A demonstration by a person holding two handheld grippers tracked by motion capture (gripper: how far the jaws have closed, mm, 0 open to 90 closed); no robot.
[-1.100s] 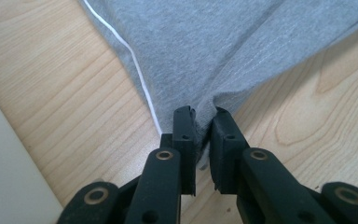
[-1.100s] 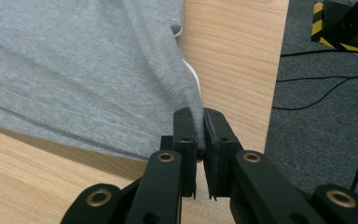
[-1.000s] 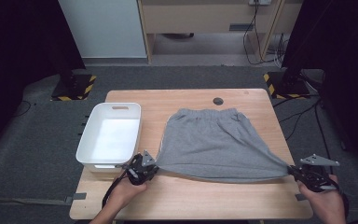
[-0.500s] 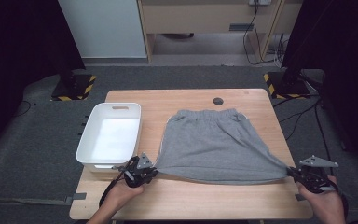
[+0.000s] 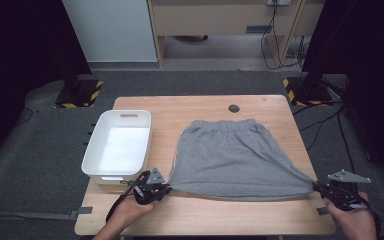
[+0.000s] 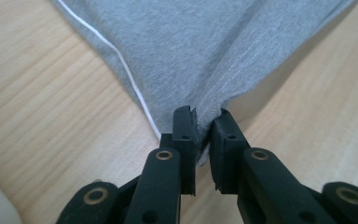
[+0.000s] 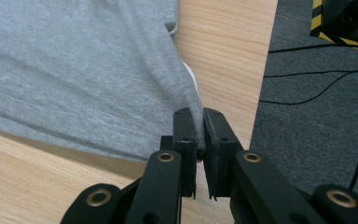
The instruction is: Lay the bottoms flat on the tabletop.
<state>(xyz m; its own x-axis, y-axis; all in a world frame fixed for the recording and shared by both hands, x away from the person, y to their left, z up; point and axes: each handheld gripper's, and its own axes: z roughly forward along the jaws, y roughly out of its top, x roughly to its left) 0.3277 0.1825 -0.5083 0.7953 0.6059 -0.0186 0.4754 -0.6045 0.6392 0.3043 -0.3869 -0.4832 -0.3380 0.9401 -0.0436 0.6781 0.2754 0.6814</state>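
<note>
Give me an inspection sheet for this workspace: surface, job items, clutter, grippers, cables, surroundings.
Surface: wooden table, bare apart from the items below.
Job's things: grey shorts lying flat, waistband at the far side, hem pulled taut between both corners.
Clutter: empty white bin left of the shorts; small dark round spot near the far edge.
Grippers: left hand-held gripper shut on the near-left hem corner; right hand-held gripper shut on the near-right corner.
Cables: black cables on the floor at right.
Surroundings: grey carpet, hazard-striped stand feet.

White bin (image 5: 117, 145) on wooden table (image 5: 205, 107)
</note>
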